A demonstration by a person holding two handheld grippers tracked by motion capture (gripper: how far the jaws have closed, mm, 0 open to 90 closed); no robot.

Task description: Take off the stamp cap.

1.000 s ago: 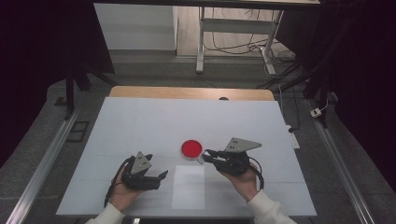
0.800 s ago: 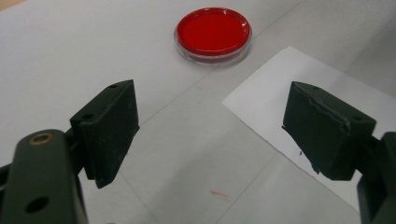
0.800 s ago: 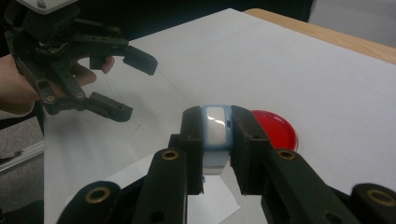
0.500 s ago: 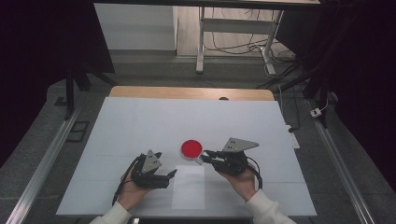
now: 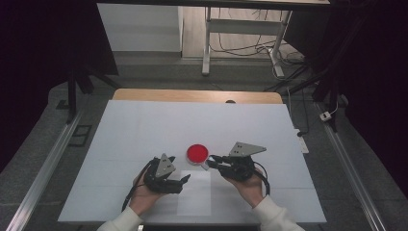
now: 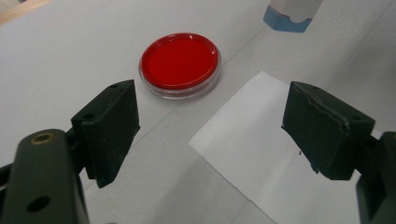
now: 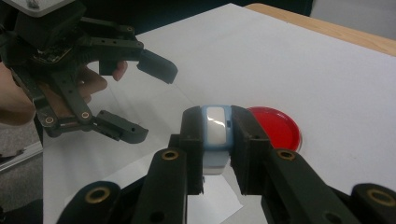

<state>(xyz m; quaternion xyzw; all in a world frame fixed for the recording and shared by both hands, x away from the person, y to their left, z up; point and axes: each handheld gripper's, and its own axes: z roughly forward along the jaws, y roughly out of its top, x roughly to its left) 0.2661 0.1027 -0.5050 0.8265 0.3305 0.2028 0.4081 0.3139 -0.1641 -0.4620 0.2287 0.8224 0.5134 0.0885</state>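
- While clamped in right gripper, small blue-and-white piece: likely light, rigid, slick; grip flat sides.
- Left gripper wide apart, holding nothing, near red dish.

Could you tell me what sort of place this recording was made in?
Probably a lab or recording workspace: a white table with a red petri dish and a sheet of paper, a metal frame with trailing cables behind it, and dark surroundings.
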